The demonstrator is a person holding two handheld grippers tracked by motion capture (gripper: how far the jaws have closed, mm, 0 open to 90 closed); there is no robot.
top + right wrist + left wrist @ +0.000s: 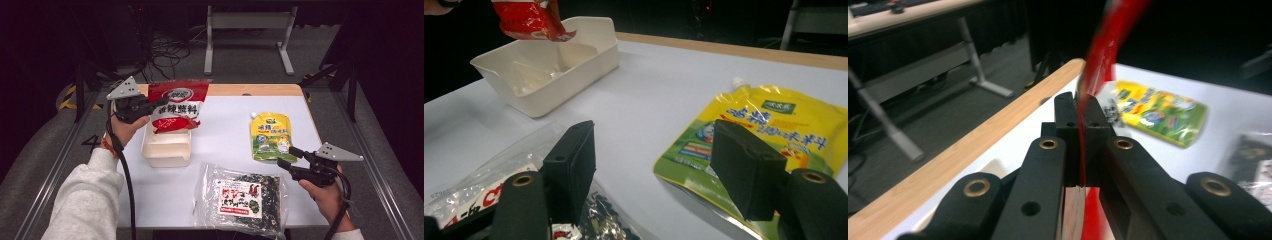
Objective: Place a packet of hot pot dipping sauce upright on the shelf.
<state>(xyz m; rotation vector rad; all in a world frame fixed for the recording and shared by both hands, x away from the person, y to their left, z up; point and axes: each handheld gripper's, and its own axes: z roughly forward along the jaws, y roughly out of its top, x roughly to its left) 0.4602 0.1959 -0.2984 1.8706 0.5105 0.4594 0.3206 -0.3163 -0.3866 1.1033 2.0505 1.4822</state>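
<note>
The left gripper (pixel 161 102) has its fingers (pixel 1066 117) pressed flat together on the edge of a red packet (pixel 176 105), a thin glossy film that bows and blurs above them in the left gripper view. The packet hangs just beyond the fingers, its lower end over the white bin (pixel 167 146), a smooth, rounded plastic tub standing on the desk (pixel 225 135) right below. With so little film in the pinch, I judge that the slick edge could slide out, and the limp, swinging packet could catch the bin's rim and land outside it; letting go too high would cause the same miss. The right gripper (pixel 290 157) holds nothing: its fingers (pixel 574 165) stand well apart with bare air between them. Just past them lies a yellow pouch (pixel 270 135), flat, shiny and soft-sided, with a small white spout at its far corner. To their near side lies a clear bag (pixel 242 197) of dark, crinkly pieces with a white label, wrinkled and loose. The likely trouble here is that the pouch lies flat on the smooth white desk, so fingers coming in level may push it along instead of getting under an edge, or may snag the crinkled bag beside it. The desk has a pale wooden border at its far edge.
</note>
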